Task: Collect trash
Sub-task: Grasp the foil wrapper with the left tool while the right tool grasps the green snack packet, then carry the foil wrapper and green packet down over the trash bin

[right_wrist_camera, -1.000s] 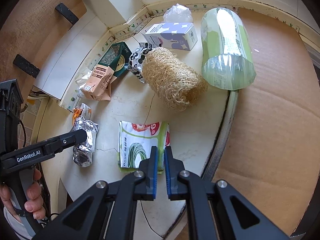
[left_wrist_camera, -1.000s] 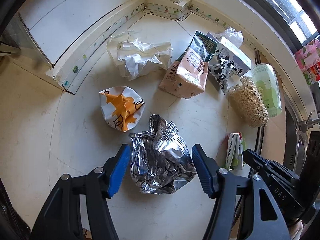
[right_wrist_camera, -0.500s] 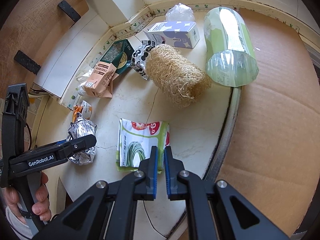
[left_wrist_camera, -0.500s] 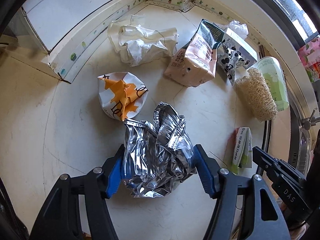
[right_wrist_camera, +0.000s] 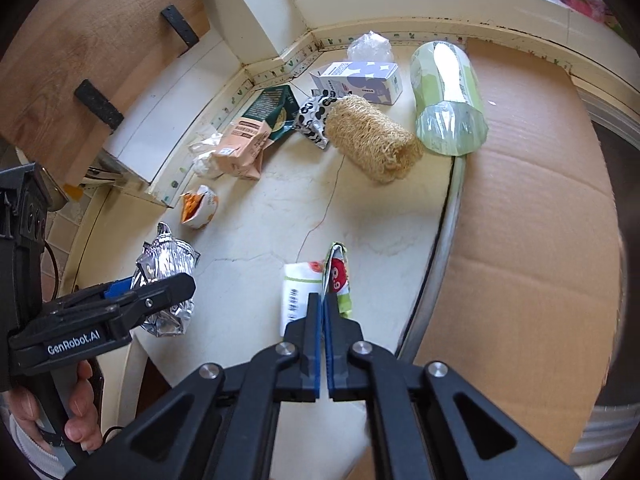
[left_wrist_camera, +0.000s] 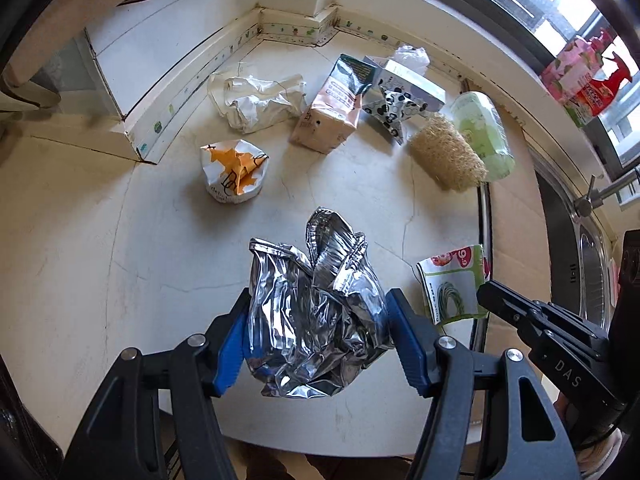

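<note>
A crumpled silver foil bag [left_wrist_camera: 316,312] hangs between the blue pads of my left gripper [left_wrist_camera: 316,320], which is shut on it just above the pale counter [left_wrist_camera: 120,260]. The right wrist view shows the same gripper [right_wrist_camera: 160,292] and foil bag [right_wrist_camera: 168,264] at the left, with a hand on the handle. My right gripper [right_wrist_camera: 322,296] is shut on the near edge of a green and white wrapper [right_wrist_camera: 298,288], which folds upward off the counter. From the left wrist view the wrapper [left_wrist_camera: 452,284] sits at the tip of the right gripper [left_wrist_camera: 486,292].
On the counter behind lie an orange and white crumpled cup [left_wrist_camera: 234,176], a white plastic bag [left_wrist_camera: 256,98], a pink carton [left_wrist_camera: 332,116], a loofah [left_wrist_camera: 446,156], a green roll pack [left_wrist_camera: 482,132] and a white carton [right_wrist_camera: 360,80]. Cardboard [right_wrist_camera: 520,220] covers the right side, beside a sink [left_wrist_camera: 576,248].
Both grippers have risen and pulled back. The foil bag came up off the counter in the left gripper. The right jaws closed fully on the wrapper, which now folds up.
</note>
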Action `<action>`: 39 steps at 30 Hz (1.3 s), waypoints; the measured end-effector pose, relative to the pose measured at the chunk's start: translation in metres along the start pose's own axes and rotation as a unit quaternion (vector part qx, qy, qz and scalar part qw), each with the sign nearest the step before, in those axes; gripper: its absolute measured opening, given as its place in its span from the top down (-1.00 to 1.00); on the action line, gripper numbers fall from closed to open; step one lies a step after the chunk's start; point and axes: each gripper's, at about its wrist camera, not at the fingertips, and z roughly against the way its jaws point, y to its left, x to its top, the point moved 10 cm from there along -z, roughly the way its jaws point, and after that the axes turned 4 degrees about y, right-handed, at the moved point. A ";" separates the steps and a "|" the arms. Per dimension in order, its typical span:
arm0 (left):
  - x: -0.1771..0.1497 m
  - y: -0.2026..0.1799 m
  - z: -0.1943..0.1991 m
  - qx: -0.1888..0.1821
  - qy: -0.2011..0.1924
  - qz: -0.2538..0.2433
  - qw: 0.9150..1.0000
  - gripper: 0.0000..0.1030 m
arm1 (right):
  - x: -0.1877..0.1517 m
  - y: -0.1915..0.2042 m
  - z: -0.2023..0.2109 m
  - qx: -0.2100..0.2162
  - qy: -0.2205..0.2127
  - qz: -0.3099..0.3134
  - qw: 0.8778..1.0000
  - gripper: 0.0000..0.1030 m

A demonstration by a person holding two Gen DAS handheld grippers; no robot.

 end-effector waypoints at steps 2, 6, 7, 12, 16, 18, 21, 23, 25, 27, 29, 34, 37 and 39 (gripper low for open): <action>-0.013 -0.002 0.009 -0.010 0.000 -0.010 1.000 -0.22 | -0.011 0.007 0.011 -0.002 -0.007 -0.003 1.000 0.98; -0.045 -0.002 0.029 -0.027 0.005 -0.033 0.999 -0.22 | -0.039 0.027 0.033 -0.003 -0.020 -0.012 1.000 0.98; -0.052 -0.002 0.033 -0.028 0.005 -0.038 0.999 -0.22 | -0.046 0.033 0.038 -0.003 -0.023 -0.014 1.000 0.98; -0.093 0.004 0.053 -0.041 0.013 -0.062 0.997 -0.22 | -0.088 0.066 0.061 0.000 -0.030 -0.014 0.999 0.98; -0.125 0.009 0.064 -0.044 0.020 -0.086 0.995 -0.22 | -0.123 0.088 0.073 -0.003 -0.035 -0.012 0.999 0.98; -0.139 0.011 0.067 -0.043 0.024 -0.097 0.994 -0.22 | -0.140 0.094 0.076 -0.008 -0.037 -0.013 0.999 0.98; -0.159 0.015 0.068 -0.045 0.029 -0.115 0.992 -0.22 | -0.165 0.100 0.077 -0.012 -0.034 -0.025 0.999 0.98; -0.172 0.017 0.067 -0.042 0.031 -0.129 0.990 -0.22 | -0.181 0.101 0.074 -0.016 -0.032 -0.034 0.999 0.98; -0.186 0.018 0.064 -0.039 0.034 -0.142 0.989 -0.22 | -0.199 0.102 0.069 -0.020 -0.029 -0.044 0.998 0.98; -0.199 0.019 0.059 -0.039 0.041 -0.152 0.987 -0.22 | -0.215 0.103 0.064 -0.024 -0.024 -0.056 0.998 0.98; -0.212 0.020 0.049 -0.038 0.051 -0.163 0.985 -0.22 | -0.233 0.101 0.056 -0.026 -0.016 -0.069 0.997 0.98; -0.243 0.025 0.023 -0.034 0.082 -0.179 0.980 -0.22 | -0.270 0.092 0.031 -0.031 0.011 -0.099 0.995 0.98; -0.256 0.029 0.005 -0.031 0.099 -0.185 0.977 -0.22 | -0.288 0.083 0.014 -0.033 0.032 -0.118 0.992 0.98; -0.263 0.032 -0.007 -0.026 0.109 -0.187 0.976 -0.22 | -0.298 0.078 0.003 -0.034 0.045 -0.128 0.990 0.98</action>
